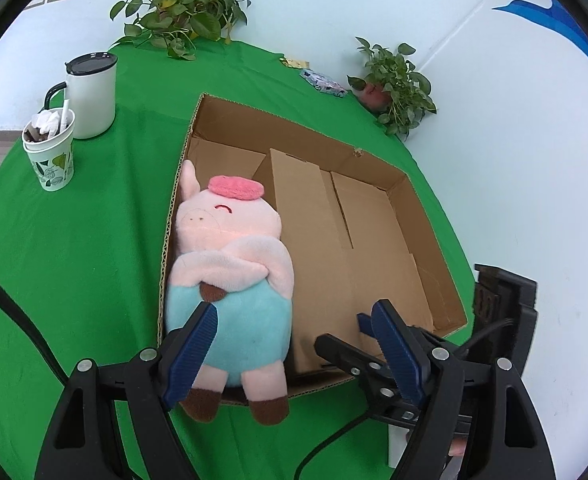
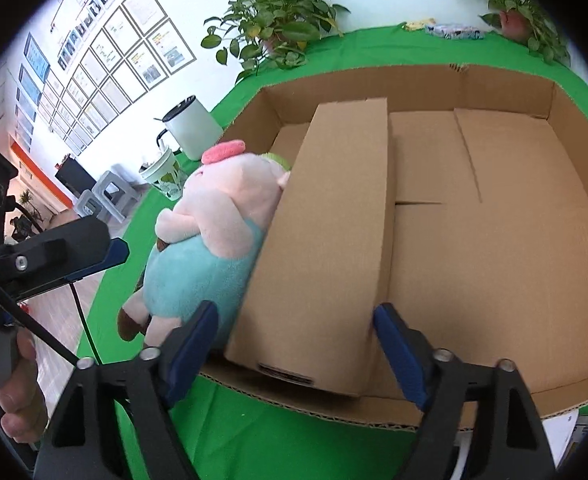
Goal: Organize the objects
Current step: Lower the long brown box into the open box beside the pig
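Plush pig [image 1: 230,280] & small carton [image 2: 325,248] lie in cardboard tray [image 1: 433,232]; mug, cup left on bench [image 1: 94,240]. Left gripper [image 1: 294,344], right gripper [image 2: 295,344] both spread, empty.

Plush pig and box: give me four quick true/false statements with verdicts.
1. The plush pig lies along the cardboard box's left wall, feet hanging over the near rim. True.
2. The left gripper is clamped on the pig. False: its jaws stand open, nothing pressed between them.
3. The white mug has a black lid. True.
4. The paper cup sits inside the box. False: it stands on the green cloth, outside.
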Tool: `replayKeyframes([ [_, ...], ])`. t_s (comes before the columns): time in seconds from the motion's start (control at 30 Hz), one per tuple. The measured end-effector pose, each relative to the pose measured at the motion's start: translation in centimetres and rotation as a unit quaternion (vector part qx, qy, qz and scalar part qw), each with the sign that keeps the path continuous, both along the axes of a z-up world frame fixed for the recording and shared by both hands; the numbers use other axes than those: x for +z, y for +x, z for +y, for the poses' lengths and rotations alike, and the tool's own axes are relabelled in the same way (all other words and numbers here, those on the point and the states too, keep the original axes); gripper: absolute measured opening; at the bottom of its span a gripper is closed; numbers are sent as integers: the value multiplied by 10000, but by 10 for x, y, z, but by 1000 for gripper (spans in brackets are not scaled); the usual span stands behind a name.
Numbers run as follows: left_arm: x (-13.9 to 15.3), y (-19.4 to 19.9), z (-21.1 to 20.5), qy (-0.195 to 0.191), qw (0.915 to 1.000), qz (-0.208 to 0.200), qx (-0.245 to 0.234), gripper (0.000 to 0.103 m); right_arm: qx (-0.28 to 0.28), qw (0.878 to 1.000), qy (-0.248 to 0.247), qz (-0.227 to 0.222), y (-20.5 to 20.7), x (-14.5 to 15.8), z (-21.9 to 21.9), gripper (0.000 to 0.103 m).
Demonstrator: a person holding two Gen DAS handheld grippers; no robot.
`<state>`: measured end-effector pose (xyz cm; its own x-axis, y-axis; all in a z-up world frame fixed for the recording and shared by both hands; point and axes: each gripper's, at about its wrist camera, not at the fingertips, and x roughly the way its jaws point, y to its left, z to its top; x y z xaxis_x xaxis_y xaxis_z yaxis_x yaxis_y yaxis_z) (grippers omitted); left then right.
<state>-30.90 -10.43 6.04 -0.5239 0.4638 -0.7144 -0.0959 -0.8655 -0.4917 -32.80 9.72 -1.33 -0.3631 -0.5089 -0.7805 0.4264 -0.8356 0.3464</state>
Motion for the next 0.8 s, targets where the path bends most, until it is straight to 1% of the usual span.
replayKeyframes([
  [0.1, -1, 2, 3, -39, 10000, 31, -8, 78, 12, 10000, 84, 10, 5, -2, -5, 71],
  [0.23, -2, 6, 9, -109, 9999, 68, -7, 78, -8, 10000, -32, -53, 5, -2, 0, 71],
  [0.3, 0, 10, 11, -186, 9996, 190, 42, 78, -86, 9998, 56, 149, 9, 4, 4, 71],
  [0.37, 2, 14, 12, -198, 9993, 303, 95, 78, -73, 9988, 175, 442, 15, 12, 7, 73],
  [0.4, 3, 16, 13, -194, 9992, 329, 106, 78, -60, 9984, 217, 528, 15, 15, 7, 78],
  [0.43, 4, 18, 14, -204, 9991, 347, 115, 79, -66, 9980, 238, 584, 15, 17, 8, 80],
  [0.5, 5, 22, 16, -265, 9988, 388, 168, 79, -120, 9984, 207, 517, 9, 16, 8, 80],
  [0.67, 3, 31, 15, -305, 9986, 355, 249, 79, -287, 9994, 102, 135, -16, 11, -1, 80],
  [0.7, 3, 34, 13, -367, 9981, 372, 340, 79, -333, 9994, 81, 41, -20, 11, -3, 80],
  [0.73, 3, 35, 11, -391, 9978, 384, 381, 79, -366, 9993, 111, -29, -23, 10, -7, 80],
  [0.8, 1, 37, 7, -299, 9982, 345, 378, 79, -450, 9982, 370, -109, -30, 5, -17, 80],
])
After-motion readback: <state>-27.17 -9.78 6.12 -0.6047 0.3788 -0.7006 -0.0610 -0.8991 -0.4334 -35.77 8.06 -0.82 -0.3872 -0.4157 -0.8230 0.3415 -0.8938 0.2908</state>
